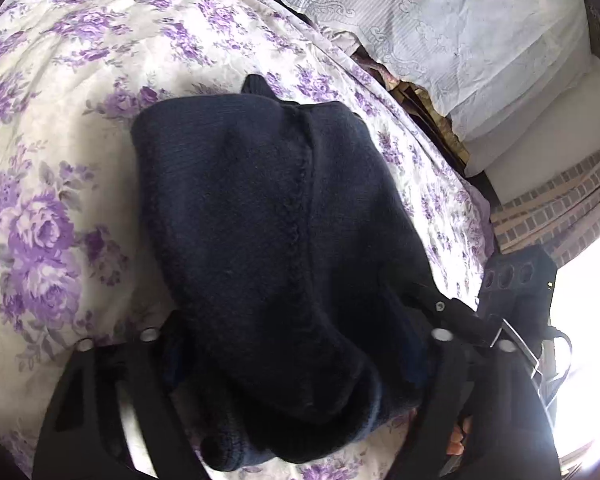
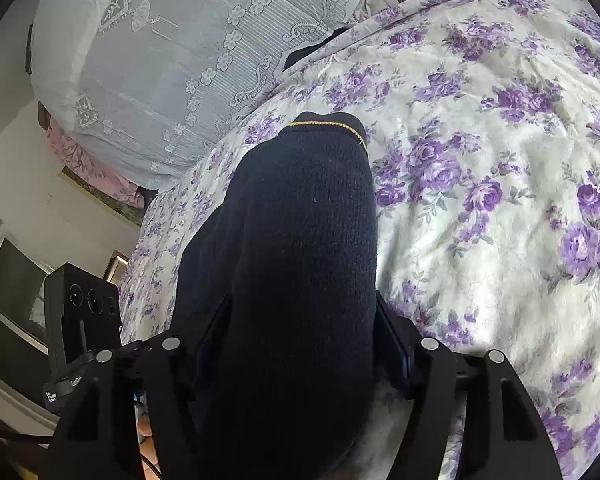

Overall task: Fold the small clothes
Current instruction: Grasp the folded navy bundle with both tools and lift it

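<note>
A dark navy knitted garment (image 1: 260, 208) hangs from both grippers above a bed. In the left wrist view my left gripper (image 1: 296, 360) is shut on a bunched edge of it, and the knit drapes forward over the jaws. In the right wrist view my right gripper (image 2: 300, 344) is shut on another part of the same garment (image 2: 300, 240), which ends in a ribbed cuff with a thin yellow line (image 2: 328, 125). The fingertips of both grippers are hidden by the fabric. The right gripper's body shows at the left view's right edge (image 1: 516, 280).
The bed carries a white cover with purple roses (image 1: 60, 160) (image 2: 500, 200). A pale lace-covered pillow or headboard (image 1: 440, 32) (image 2: 180, 60) lies behind it. A wall and a window (image 2: 16, 300) are at the left of the right wrist view. The left gripper's body shows there too (image 2: 84, 304).
</note>
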